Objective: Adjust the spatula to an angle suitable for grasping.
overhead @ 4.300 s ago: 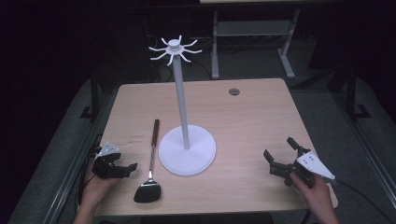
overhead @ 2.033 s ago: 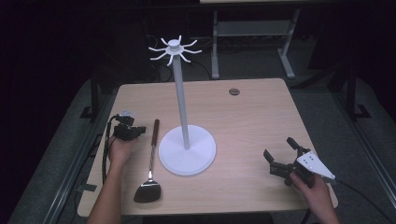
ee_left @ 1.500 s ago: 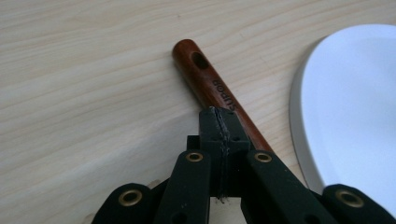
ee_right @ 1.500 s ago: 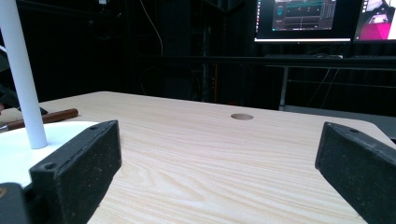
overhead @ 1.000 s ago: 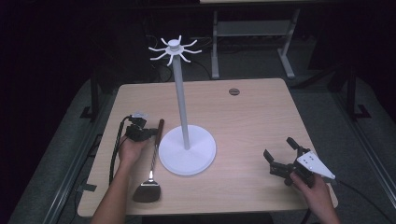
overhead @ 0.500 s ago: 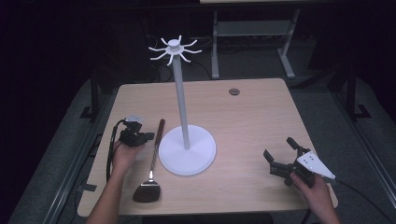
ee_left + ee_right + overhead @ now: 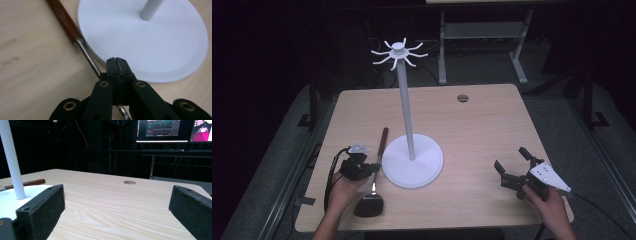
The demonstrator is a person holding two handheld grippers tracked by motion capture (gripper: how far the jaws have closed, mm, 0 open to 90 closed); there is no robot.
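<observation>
Wooden-handled black spatula (image 7: 373, 180) lies flat on the light wood worktop (image 7: 482, 125), its metal shank clamped between the closed jaws of the left gripper (image 7: 117, 65), just beside the round base of the white hook-topped stand (image 7: 412, 160). Right gripper (image 7: 511, 170) rests well apart, jaws spread, empty.

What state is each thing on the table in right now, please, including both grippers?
Left gripper: shut on the spatula's metal shaft.
Right gripper: open, holding nothing, low over the table.
Spatula: lying flat beside the stand's base, blade toward the person.
Hanging stand: upright, its hooks bare.
Table: round hole near the far edge, uncovered.
</observation>
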